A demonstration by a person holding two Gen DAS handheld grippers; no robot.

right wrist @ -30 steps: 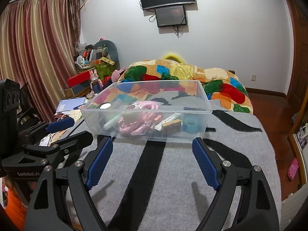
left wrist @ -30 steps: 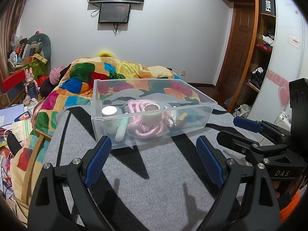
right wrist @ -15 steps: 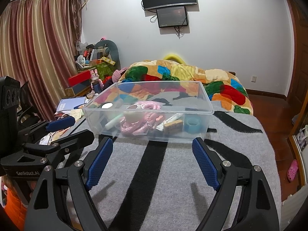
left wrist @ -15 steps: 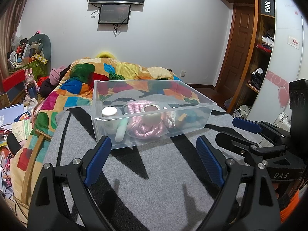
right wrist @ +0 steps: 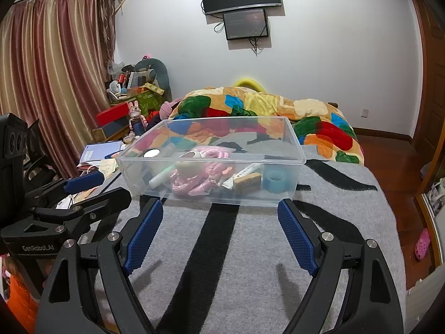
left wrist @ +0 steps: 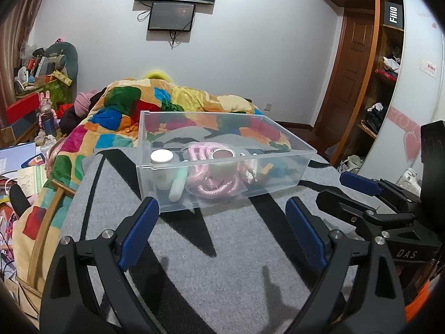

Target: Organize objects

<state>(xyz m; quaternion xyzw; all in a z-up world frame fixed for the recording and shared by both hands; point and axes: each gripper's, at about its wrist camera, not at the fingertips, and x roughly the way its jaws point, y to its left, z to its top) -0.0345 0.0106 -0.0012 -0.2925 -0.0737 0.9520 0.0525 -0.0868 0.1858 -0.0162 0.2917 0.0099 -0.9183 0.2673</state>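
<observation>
A clear plastic box (left wrist: 294,175) (right wrist: 289,194) stands on a grey blanket with black stripes. It holds a pink rope (left wrist: 214,186) (right wrist: 192,183), a white-capped jar (left wrist: 161,157), a pale green tube (left wrist: 178,185), a blue tape roll (right wrist: 276,179) and a small brown block (right wrist: 247,181). My left gripper (left wrist: 222,228) is open and empty, just short of the box's near wall. My right gripper (right wrist: 219,228) is open and empty, also just short of the box. Each gripper shows at the edge of the other's view.
A colourful quilt (left wrist: 125,105) lies behind the box. Clutter, books and toys (right wrist: 133,103) fill the left side by the curtains. A wooden wardrobe and door (left wrist: 361,69) stand at the right. The blanket (right wrist: 222,264) stretches under both grippers.
Both grippers have barely shifted; the box sits very slightly nearer and lower in the views. Nothing was taken hold of or let go.
</observation>
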